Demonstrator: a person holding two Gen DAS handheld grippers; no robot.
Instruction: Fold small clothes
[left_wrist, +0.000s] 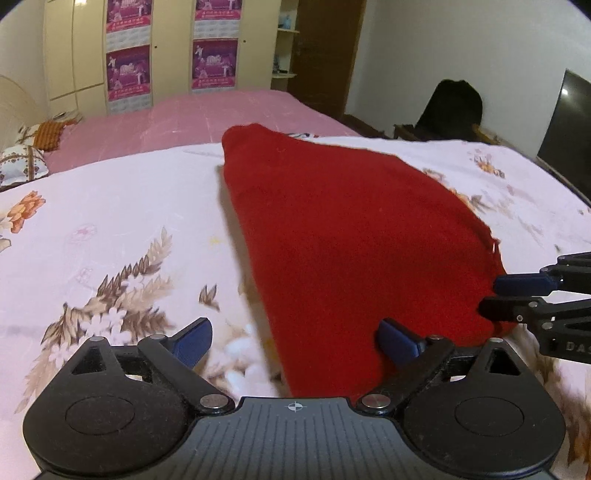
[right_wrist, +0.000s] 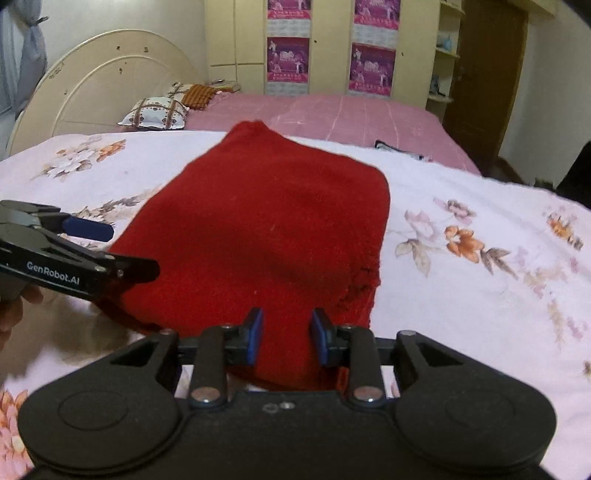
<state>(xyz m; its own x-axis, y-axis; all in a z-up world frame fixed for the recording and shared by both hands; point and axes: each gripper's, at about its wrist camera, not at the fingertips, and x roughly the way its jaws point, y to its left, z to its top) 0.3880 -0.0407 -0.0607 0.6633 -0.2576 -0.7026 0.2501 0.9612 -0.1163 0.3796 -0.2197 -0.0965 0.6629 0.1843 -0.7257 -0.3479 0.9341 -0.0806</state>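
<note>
One red garment (right_wrist: 258, 229) lies on the bed (right_wrist: 461, 206), seemingly folded over already. The left hand-held gripper (left_wrist: 295, 339) stands wide apart; the right hand-held gripper (right_wrist: 287, 336) straddles the near edge, unclamped. Further folds probably remain.

A bed covered by a white floral sheet (left_wrist: 110, 229) fills the foreground, with a pink bedspread (right_wrist: 332, 114) beyond it. A patterned pillow (right_wrist: 155, 112) and an orange cushion (right_wrist: 197, 95) lie near a cream arched headboard (right_wrist: 99, 85). Behind stands a cream wardrobe (left_wrist: 170, 48) with purple posters (left_wrist: 214, 62) on its doors, beside a brown wooden door (left_wrist: 325, 48). A dark television screen (left_wrist: 567, 125) stands at the right wall, near a black chair (left_wrist: 452, 107).
</note>
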